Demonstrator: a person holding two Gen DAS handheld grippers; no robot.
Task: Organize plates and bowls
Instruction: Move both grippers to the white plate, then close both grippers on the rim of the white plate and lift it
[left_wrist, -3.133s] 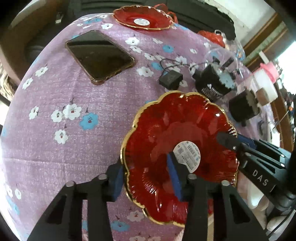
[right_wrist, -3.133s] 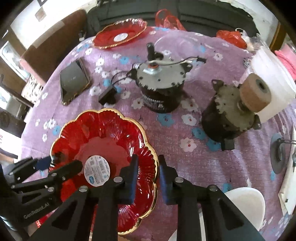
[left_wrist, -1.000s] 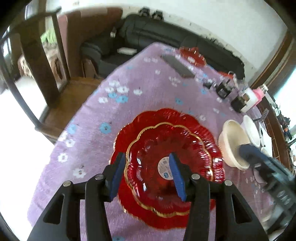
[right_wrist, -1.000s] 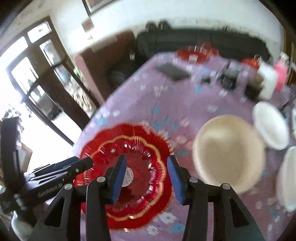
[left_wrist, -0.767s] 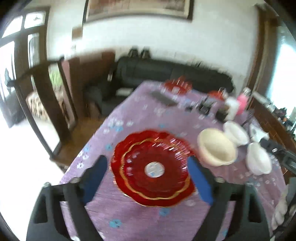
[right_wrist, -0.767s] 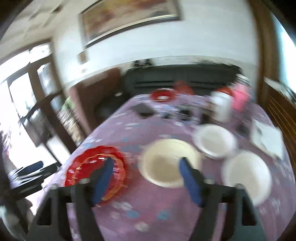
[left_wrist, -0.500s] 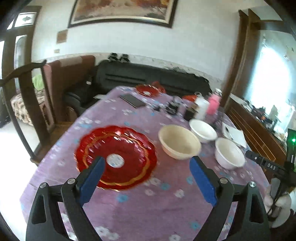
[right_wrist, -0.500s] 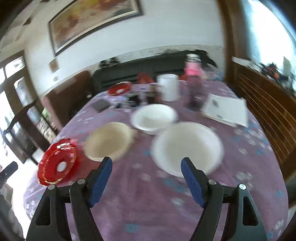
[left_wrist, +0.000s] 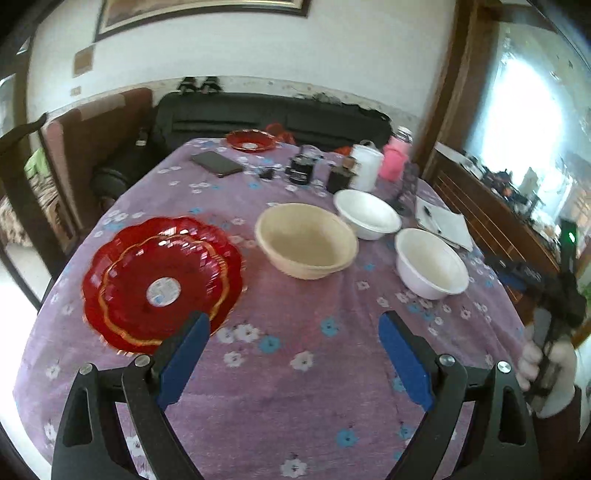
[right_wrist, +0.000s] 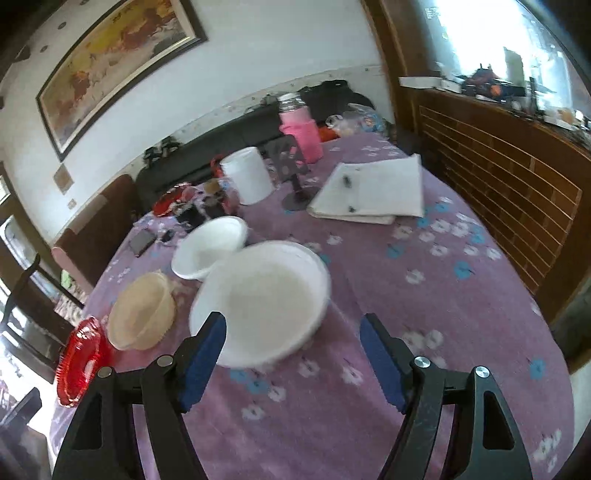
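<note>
Bowls next, judging by how the counter (left_wrist: 295, 387) lies: three standing apart, none nested.

Right hand-held gripper (right_wrist: 293, 325): jaws apart, just been opening, nothing between them but flowered cloth. Pointing down at a slant. Straight ahead and a little left, the white bowl (right_wrist: 262, 299), upright, mouth up, its near rim level with the left fingertip in the wrist view; whether touching, cannot tell. Round, so no long axis to line up with; a pinch on the near wall looks the likely hold. Beyond it and further left, the far bowl (right_wrist: 210, 251), just beside the first. Further left again, the cream bowl (right_wrist: 142, 317), then the red plates (right_wrist: 79, 362) at the counter's edge.

Left hand-held gripper (left_wrist: 293, 325): jaws wide, also just been opening, empty, only cloth in the gap. Ahead and near the middle of the gap, the cream bowl, well short of the fingertips. Ahead-left, the red plates, the smaller nested in the larger, close by the left fingertip. Another red plate (left_wrist: 251, 140) alone at the far end.

Judged nearer: right hand for both white bowls, left hand for the cream bowl. Probably a short reach forward and leftward on the right side.
</note>
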